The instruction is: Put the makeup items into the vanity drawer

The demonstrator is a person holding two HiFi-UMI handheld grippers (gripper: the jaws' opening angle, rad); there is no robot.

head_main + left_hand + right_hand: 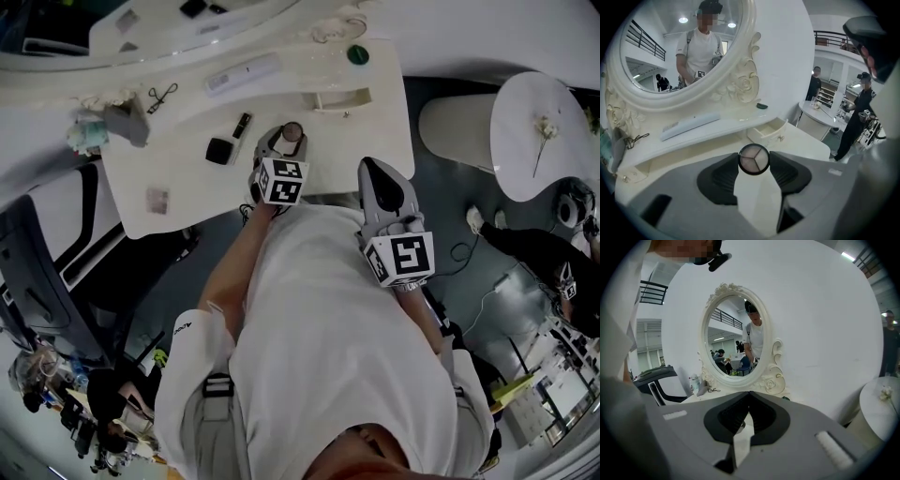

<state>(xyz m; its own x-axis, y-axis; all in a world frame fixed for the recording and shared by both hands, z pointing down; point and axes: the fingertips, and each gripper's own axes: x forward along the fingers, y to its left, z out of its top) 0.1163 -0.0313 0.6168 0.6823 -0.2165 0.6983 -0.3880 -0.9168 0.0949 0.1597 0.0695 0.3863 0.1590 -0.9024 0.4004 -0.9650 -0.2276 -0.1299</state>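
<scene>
Left gripper view: left tool (pixel 753 165) pinches a round compact (pixel 753 158) near the open drawer (pixel 776 137); right tool (pixel 749 395) pressed together.

left gripper (pixel 284 141): clamping round compact (pixel 753 159) | right gripper (pixel 375 173): jaws together, seemingly raised

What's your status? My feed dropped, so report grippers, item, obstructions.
Left gripper shut on round compact. Right gripper shut, empty. Drawer open ahead; nothing seen blocking the way.
</scene>
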